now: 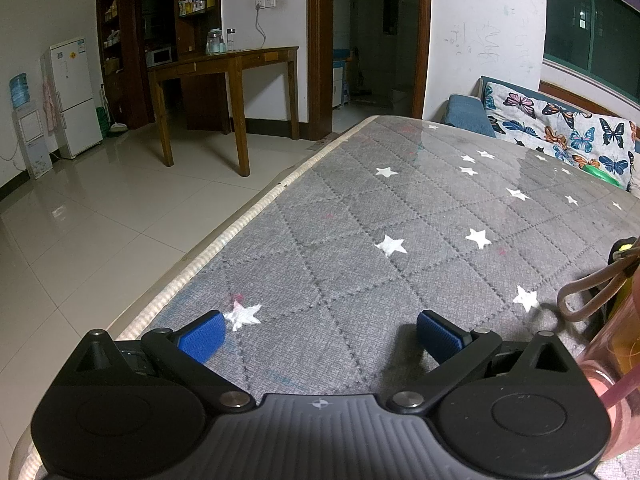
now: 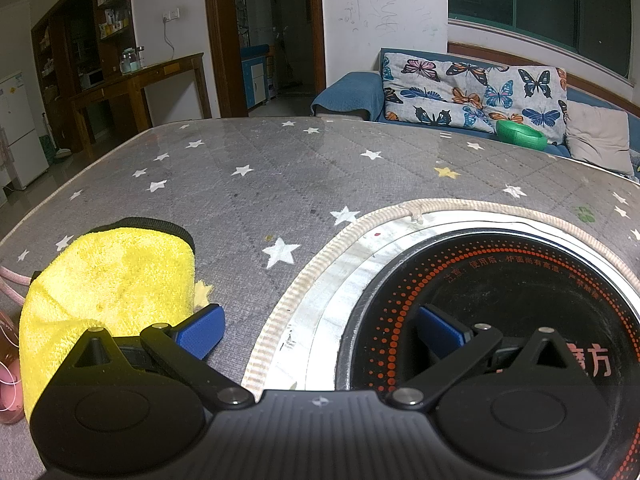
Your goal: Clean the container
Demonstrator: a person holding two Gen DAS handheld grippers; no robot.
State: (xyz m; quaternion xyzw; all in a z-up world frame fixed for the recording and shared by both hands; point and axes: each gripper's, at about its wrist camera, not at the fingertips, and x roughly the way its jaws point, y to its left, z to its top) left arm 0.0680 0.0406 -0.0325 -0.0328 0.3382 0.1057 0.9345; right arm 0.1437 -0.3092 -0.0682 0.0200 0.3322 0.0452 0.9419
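the left hand-held gripper [image 1: 318, 334] hovered over the grey star-patterned table [image 1: 400, 208], its blue pads spread wide and empty. a pink container [image 1: 616, 364] with a loop strap stood just beside it at the right edge. the right hand-held gripper [image 2: 320, 330] was also spread and empty, between a yellow cloth [image 2: 112, 280] and a round black cooktop [image 2: 500, 280] set into the table.

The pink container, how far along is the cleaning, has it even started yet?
Nothing looks done yet. The left gripper and right gripper are both open and hold nothing. The yellow cloth lies on the grey star-patterned table cover, ungripped, and the pink container stands at the edge of the left wrist view, untouched. Left to do: pick up the cloth, take hold of the container, wipe it.
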